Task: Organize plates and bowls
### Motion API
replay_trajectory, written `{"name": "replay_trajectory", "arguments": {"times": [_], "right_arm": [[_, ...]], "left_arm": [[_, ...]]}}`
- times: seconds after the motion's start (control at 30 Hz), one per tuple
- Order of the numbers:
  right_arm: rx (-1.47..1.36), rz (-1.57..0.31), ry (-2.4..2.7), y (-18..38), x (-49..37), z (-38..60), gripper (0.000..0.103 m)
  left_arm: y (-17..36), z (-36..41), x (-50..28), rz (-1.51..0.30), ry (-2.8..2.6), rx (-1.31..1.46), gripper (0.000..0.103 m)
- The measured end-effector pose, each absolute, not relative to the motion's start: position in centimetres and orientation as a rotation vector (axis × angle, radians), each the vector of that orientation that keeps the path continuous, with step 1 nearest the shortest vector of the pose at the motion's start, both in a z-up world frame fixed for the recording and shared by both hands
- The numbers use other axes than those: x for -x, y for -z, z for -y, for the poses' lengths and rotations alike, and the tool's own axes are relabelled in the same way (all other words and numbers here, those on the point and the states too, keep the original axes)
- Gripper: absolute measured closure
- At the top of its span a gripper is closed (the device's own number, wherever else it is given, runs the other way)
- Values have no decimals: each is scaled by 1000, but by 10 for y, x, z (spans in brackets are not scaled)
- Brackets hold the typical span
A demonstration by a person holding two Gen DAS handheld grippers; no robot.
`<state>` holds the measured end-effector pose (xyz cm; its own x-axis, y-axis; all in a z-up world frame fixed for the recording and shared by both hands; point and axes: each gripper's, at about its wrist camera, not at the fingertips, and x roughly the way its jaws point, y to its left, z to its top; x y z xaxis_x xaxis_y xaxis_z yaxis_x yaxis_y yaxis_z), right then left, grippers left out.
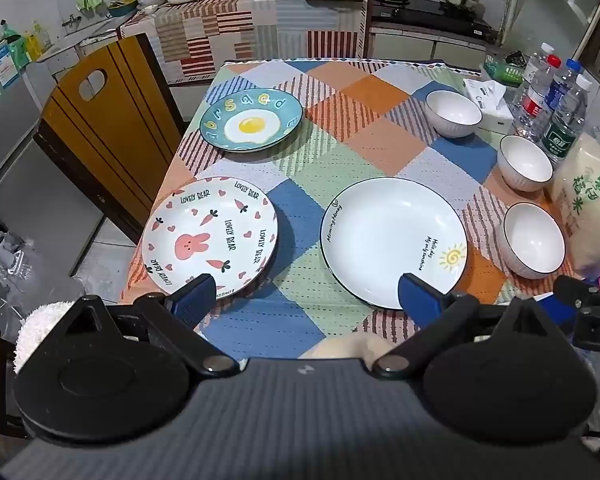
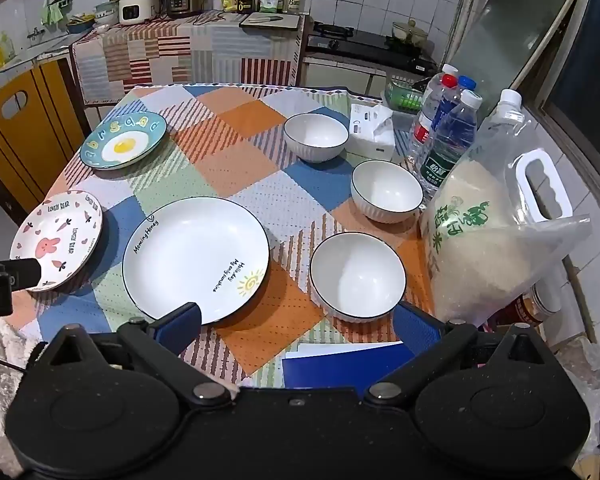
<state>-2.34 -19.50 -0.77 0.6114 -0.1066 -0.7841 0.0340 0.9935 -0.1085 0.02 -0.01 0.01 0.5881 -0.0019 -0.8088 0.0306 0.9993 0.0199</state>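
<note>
table layout, left to right: rabbit plate at 9 o'clock, egg plate at 11, sun plate centre, three bowls at 3, unstacked; left gripper and right gripper gaping, empty, poised for stacking.

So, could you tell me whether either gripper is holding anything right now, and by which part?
Nothing is held. The left gripper and right gripper both stand open above the table, with nothing between their fingers.
</note>
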Motion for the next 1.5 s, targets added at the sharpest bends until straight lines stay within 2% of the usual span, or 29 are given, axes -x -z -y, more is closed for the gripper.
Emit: {"name": "replay_trajectory", "arguments": {"times": [0.7,1.5], "right_arm": [[95,-926,90,14,22,195,0],[100,-928,101,18,21,199,0]], "left_arm": [[-1,1,4,-913,40,-33,4],[9,0,0,-963,34,-25,4]]}}
